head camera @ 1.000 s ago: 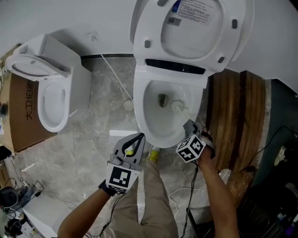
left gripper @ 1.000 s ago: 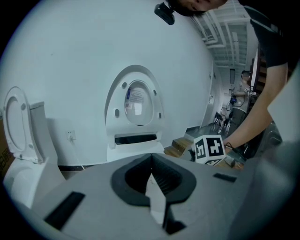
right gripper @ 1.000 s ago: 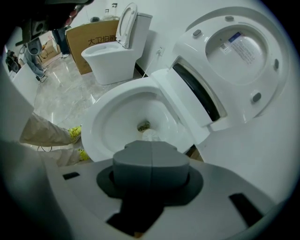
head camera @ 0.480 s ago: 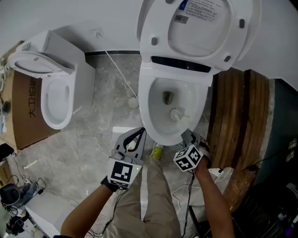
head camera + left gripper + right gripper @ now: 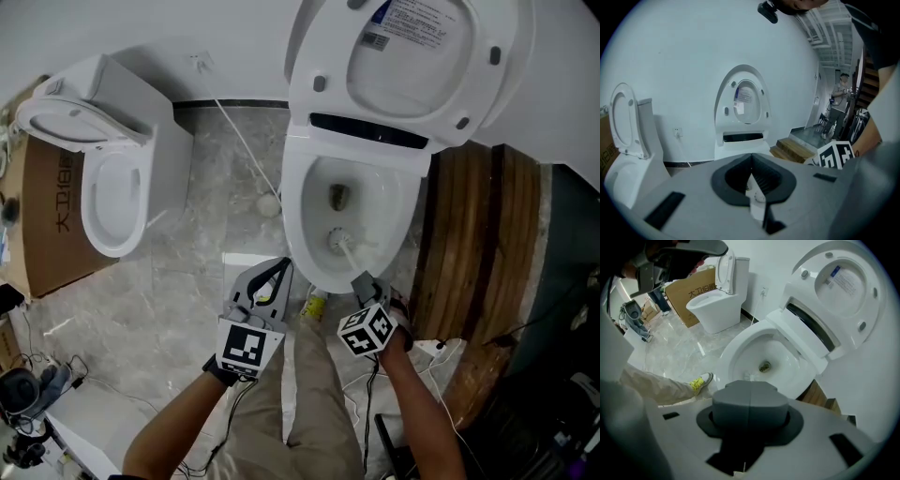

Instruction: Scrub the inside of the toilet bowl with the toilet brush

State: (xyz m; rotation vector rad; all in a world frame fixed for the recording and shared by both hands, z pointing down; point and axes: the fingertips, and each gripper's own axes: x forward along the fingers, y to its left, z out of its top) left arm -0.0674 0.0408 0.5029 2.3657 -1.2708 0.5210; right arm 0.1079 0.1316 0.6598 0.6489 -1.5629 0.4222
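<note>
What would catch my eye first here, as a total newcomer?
The open toilet at top centre, lid raised, stands out first, with the toilet brush head down in its bowl. The right tongs below are shut on the brush's handle. A second toilet stands at left by a cardboard box.

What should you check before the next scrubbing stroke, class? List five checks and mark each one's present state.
1. Lid out of the way: ok. The lid stands raised behind the bowl.
2. Brush gripped: ok. The right gripper is shut on the toilet brush.
3. Brush head inside the bowl: ok, near the front wall.
4. Left gripper clear: ok. It is shut, empty, outside the front rim.
5. Bristles pressing the bowl wall: cannot tell.
</note>
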